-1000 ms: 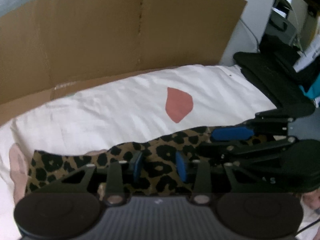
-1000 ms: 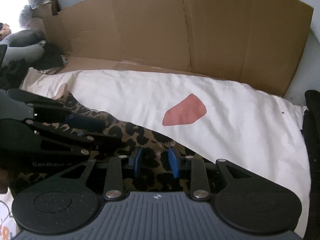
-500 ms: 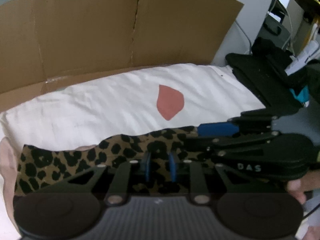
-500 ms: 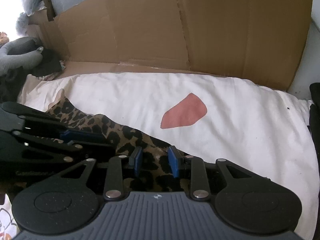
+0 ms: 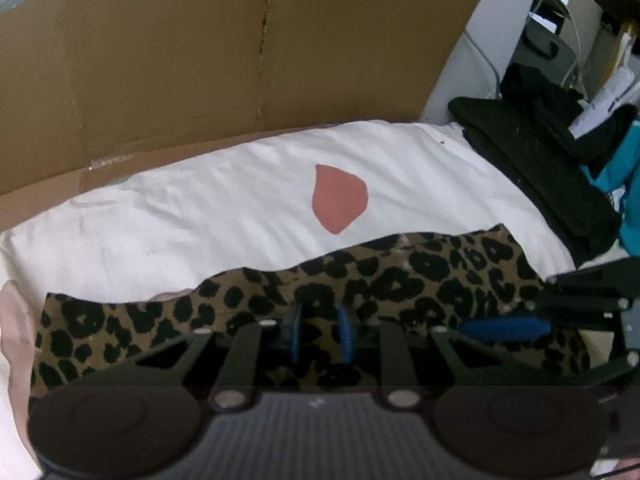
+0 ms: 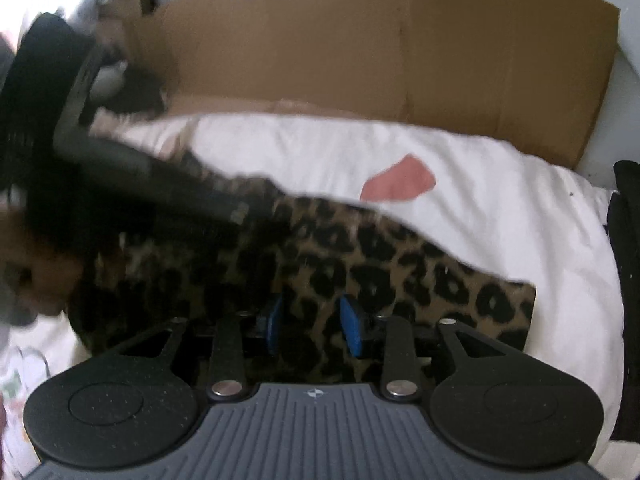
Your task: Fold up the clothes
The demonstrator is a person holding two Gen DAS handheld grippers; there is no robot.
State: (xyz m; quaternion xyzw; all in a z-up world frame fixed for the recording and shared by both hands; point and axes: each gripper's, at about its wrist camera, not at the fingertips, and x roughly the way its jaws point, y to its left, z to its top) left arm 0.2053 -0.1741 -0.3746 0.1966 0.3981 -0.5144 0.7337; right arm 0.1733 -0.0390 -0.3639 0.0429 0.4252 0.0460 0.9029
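our left gripper point(image 5: 320, 334) sits low over the leopard-print garment point(image 5: 380, 284), its two blue pads drawn close together with a pinch of the spotted cloth between them; we read it as clenched on the fabric. our right gripper point(image 6: 314, 326) has its blue pads set wider, and its jaws are opening at this moment. the spotted cloth lies under and between the pads, but we cannot see them pressing it, so we take that claw as released. in the left wrist view the right gripper's dark linkage and one blue pad point(image 5: 504, 326) reach in from the right edge, resting over the garment's right part.

the garment lies as a long band across the near side of a white sheet point(image 5: 200, 216), its far edge wavy. its right end stops in a squarish corner in the right wrist view point(image 6: 516, 304). a reddish-pink patch point(image 5: 340, 198) marks the sheet just beyond the garment's far edge.

behind the sheet stands a wall of brown cardboard point(image 5: 168, 64), creased in panels. to the right of the sheet lie dark folded clothes point(image 5: 552, 184), with something teal point(image 5: 630, 184) beside them. the left part of the right wrist view is blurred and dark.
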